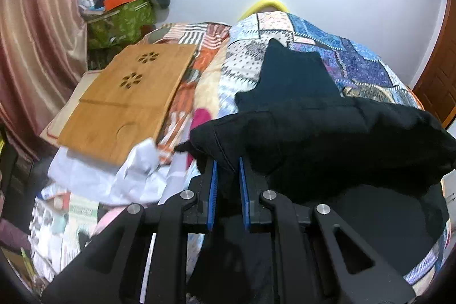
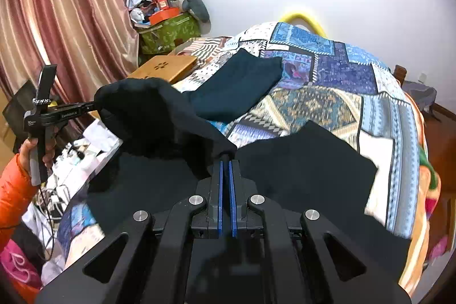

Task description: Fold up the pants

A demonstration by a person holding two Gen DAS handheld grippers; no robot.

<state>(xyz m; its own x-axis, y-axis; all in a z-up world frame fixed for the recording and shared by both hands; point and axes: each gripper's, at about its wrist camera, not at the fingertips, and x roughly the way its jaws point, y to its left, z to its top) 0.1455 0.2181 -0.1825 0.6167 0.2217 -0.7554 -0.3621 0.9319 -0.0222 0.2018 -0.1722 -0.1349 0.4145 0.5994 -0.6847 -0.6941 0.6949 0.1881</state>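
Dark pants (image 1: 327, 133) lie on a patchwork quilt (image 1: 356, 61), with one leg end (image 1: 287, 73) stretched toward the far side. My left gripper (image 1: 228, 165) is shut on a raised fold of the black fabric, which bulges over its blue pads (image 1: 214, 178). In the right wrist view my right gripper (image 2: 227, 161) is shut on another lifted part of the pants (image 2: 299, 170). At the left of that view, the left gripper (image 2: 95, 105) holds up the fabric edge, gripped by a hand (image 2: 34, 150) in an orange sleeve. The cloth hangs between both grippers above the bed.
A wooden lap tray (image 1: 128, 93) rests on the bed's left side, with white cloth (image 1: 128, 178) in front of it. A green bag (image 1: 122, 24) piled with items stands by the pink curtain (image 1: 34, 33). Cables and clutter (image 2: 57, 190) lie off the bed's left edge.
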